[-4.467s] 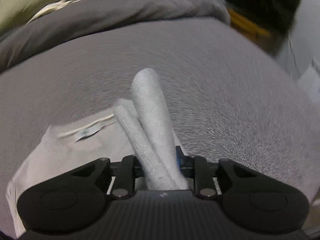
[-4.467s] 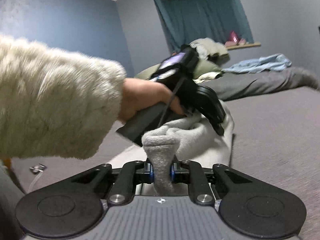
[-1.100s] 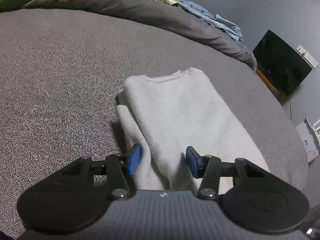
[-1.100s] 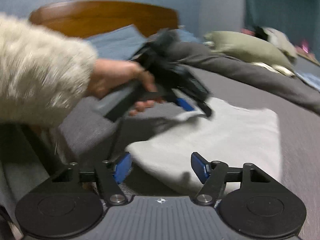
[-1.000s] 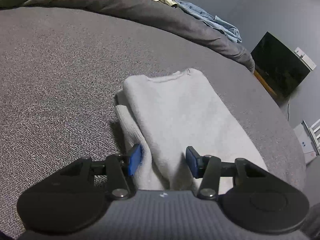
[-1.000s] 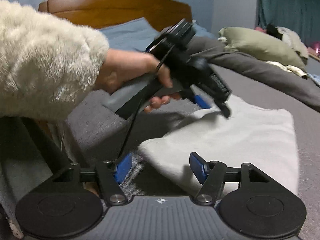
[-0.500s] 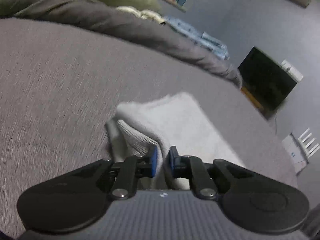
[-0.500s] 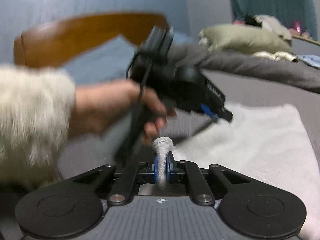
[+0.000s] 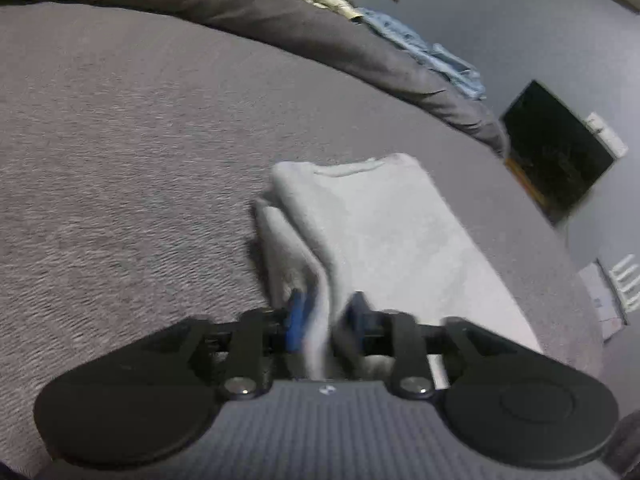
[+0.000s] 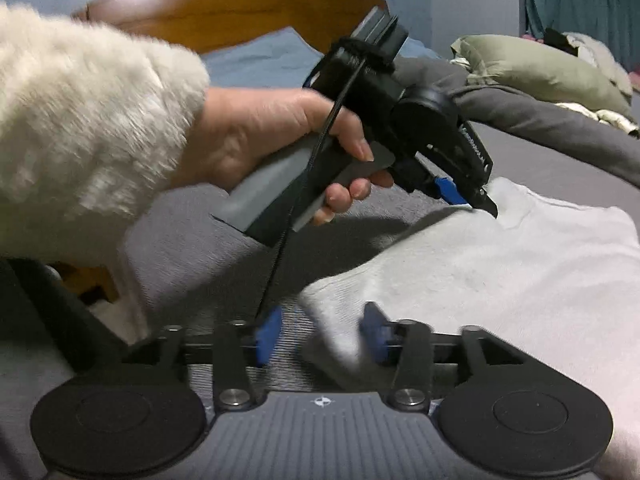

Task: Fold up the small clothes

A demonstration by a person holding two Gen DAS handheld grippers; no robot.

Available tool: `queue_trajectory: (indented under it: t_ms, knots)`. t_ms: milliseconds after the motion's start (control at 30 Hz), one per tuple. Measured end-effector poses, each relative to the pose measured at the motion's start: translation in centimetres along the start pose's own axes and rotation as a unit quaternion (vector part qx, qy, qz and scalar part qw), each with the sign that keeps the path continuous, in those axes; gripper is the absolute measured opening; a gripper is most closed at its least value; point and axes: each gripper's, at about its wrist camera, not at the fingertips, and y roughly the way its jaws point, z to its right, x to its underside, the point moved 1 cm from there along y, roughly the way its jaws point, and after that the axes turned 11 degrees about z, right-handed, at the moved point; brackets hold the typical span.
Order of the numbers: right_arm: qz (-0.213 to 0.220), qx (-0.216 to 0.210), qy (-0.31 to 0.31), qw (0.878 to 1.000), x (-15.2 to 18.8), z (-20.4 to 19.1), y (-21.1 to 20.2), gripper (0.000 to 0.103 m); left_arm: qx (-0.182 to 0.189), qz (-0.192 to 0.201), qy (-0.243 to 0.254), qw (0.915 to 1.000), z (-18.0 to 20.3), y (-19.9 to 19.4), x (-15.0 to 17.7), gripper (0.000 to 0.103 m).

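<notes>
A light grey folded garment [image 9: 384,224] lies on the grey bed cover. My left gripper [image 9: 326,316] has its blue pads a little apart, with a raised fold of the garment's near edge between them; blur hides whether they still pinch it. The left gripper also shows in the right wrist view [image 10: 460,192], held in a hand over the garment's [image 10: 500,264] far corner. My right gripper [image 10: 320,338] is open, its pads either side of the garment's near corner, which rests on the bed.
The grey bed cover [image 9: 120,160] spreads all round. A rolled dark duvet [image 9: 280,20], green pillows [image 10: 540,68] and a blue cloth [image 9: 432,60] lie at the far side. A wooden headboard [image 10: 240,12] stands behind. A black screen [image 9: 556,148] is off the bed.
Half a second ago both grippers were shut on the garment's near edge. The right gripper has now opened and let its corner drop. The left pads have spread slightly.
</notes>
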Motion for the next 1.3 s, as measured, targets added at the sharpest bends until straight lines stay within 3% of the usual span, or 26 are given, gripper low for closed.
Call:
queue_trajectory:
  t_ms: [167, 267, 433, 667, 767, 933, 1067, 1133, 1200, 1300]
  knots:
    - [0.023, 0.065, 0.038, 0.997, -0.3, 2.2, -4.7, 0.060, -0.021, 0.021, 0.012, 0.9995, 1.2, -2.9, -0.2, 0.043]
    - [0.039, 0.139, 0.042, 0.989, -0.3, 4.1, -8.3, 0.076, -0.040, 0.019, 0.039, 0.9983, 2.8, -5.3, 0.5, 0.043]
    - [0.026, 0.231, 0.048, 0.971, 1.0, 7.4, -12.4, 0.084, -0.040, 0.032, -0.007, 0.9986, 4.4, -9.6, 3.8, 0.043]
    - [-0.012, 0.251, 0.016, 0.968, 5.0, 7.3, -10.2, 0.082, -0.110, 0.022, 0.047, 0.9925, 8.8, -11.1, 8.3, 0.043]
    - [-0.001, 0.272, -0.010, 0.962, 5.8, 8.1, -8.4, 0.077, -0.141, 0.021, 0.055, 0.9883, 9.5, -10.9, 9.1, 0.043]
    - [0.045, 0.314, -0.004, 0.948, 6.4, 10.1, -8.2, 0.076, -0.176, 0.009, 0.065, 0.9821, 8.7, -10.5, 10.2, 0.043]
    - [0.059, 0.338, 0.088, 0.935, 7.1, 12.6, -10.3, 0.076, -0.164, 0.004, 0.029, 0.9860, 7.4, -10.2, 10.5, 0.050]
    - [0.048, 0.336, 0.151, 0.929, 7.8, 14.4, -10.1, 0.076, -0.160, 0.000, 0.038, 0.9864, 7.6, -9.9, 10.6, 0.053]
    - [0.032, 0.333, 0.197, 0.922, 9.0, 15.7, -10.1, 0.083, -0.164, -0.005, 0.064, 0.9844, 7.9, -9.4, 10.9, 0.058]
    - [0.027, 0.320, 0.214, 0.923, 9.7, 17.0, -9.7, 0.086, -0.169, -0.002, 0.072, 0.9830, 7.7, -9.2, 10.9, 0.061]
